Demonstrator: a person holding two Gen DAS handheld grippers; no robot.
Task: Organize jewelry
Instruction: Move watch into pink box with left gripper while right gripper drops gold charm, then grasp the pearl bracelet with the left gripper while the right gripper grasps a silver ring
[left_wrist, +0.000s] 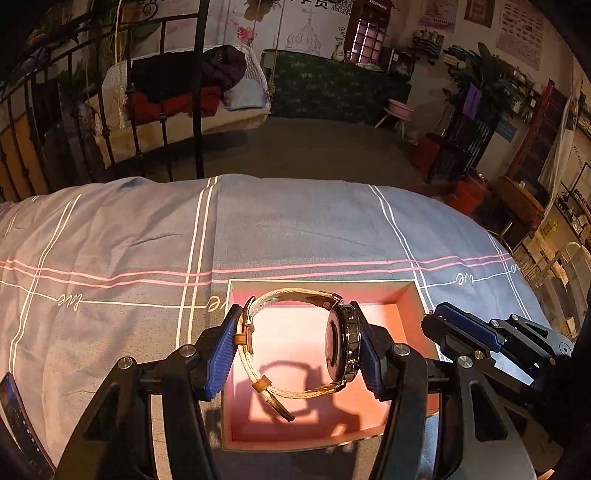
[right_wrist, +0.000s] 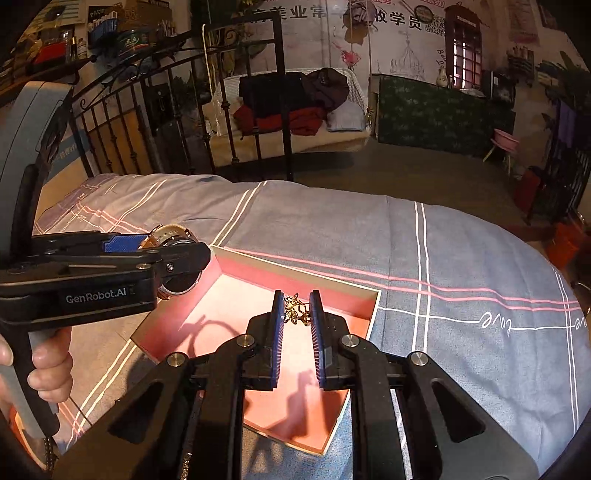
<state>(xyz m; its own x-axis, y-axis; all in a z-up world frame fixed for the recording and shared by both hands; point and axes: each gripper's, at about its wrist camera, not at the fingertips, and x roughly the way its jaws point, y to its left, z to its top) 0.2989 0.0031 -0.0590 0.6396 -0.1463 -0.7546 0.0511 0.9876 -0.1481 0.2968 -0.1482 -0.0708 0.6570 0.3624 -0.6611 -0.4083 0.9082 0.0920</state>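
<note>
My left gripper (left_wrist: 295, 325) is shut on a wristwatch (left_wrist: 341, 345) with a pale strap (left_wrist: 255, 363) and holds it above the open pink box (left_wrist: 404, 295). The watch's shadow falls on the box floor. In the right wrist view the left gripper (right_wrist: 162, 254) with the watch (right_wrist: 173, 236) hangs over the box's left corner (right_wrist: 216, 254). My right gripper (right_wrist: 296, 301) is shut on a gold chain (right_wrist: 297, 312), bunched between its blue pads, above the box interior. The right gripper (left_wrist: 430, 321) shows beside the box in the left wrist view.
The box lies on a bed with a blue-grey cover (left_wrist: 295, 221) with pink and white stripes. A black metal bed frame (right_wrist: 177, 122) stands behind. A dark strip-like object (left_wrist: 14, 417) lies at the left edge of the cover.
</note>
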